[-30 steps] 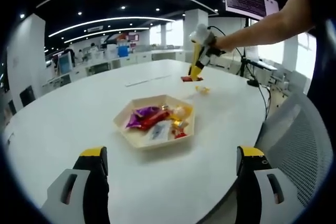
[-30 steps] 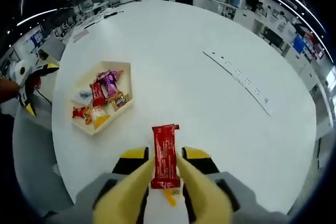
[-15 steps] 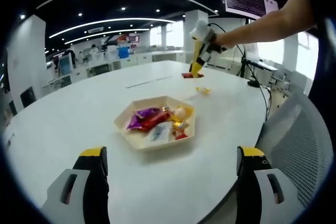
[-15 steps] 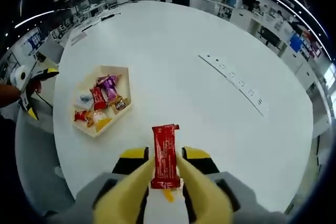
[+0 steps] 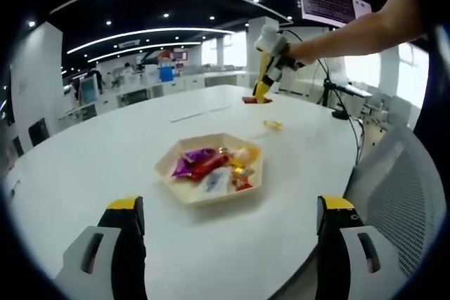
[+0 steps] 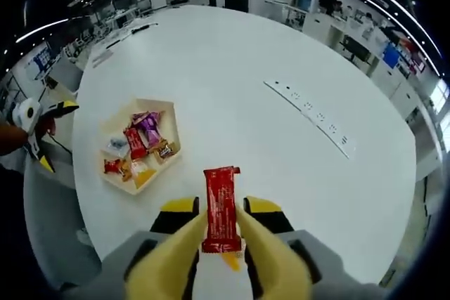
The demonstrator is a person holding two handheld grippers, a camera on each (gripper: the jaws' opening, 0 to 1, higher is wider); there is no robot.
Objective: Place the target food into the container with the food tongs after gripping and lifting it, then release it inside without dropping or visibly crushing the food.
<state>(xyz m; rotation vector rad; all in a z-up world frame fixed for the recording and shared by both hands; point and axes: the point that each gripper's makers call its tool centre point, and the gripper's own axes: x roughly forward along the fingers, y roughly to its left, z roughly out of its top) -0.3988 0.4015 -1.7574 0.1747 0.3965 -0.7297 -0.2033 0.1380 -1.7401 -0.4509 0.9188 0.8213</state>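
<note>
Two views, left gripper view first: left gripper (image 5: 228, 244) has its yellow-tipped jaws spread wide with nothing between them, low over the near edge of the round white table (image 5: 91, 166); hexagonal tray (image 5: 211, 168) sits ahead on the table holding mixed wrapped snacks, purple and red among them; a small yellow wrapped piece (image 5: 273, 124) lies on the table beyond the tray, apart from it; right gripper (image 5: 261, 88) shows at the far side, held by a person's arm (image 5: 351, 33), with a red packet (image 5: 253, 99) at its tips, above the table. Right gripper view: tongs (image 6: 219, 258) closed on the red packet (image 6: 221, 209), which stands upright between the yellow tips, clear of the table (image 6: 281, 152); tray (image 6: 112, 128) off to the left, well apart from the packet; white strip (image 6: 313, 116) lies on the table to the right; left gripper (image 6: 39, 131) at the left edge.
</note>
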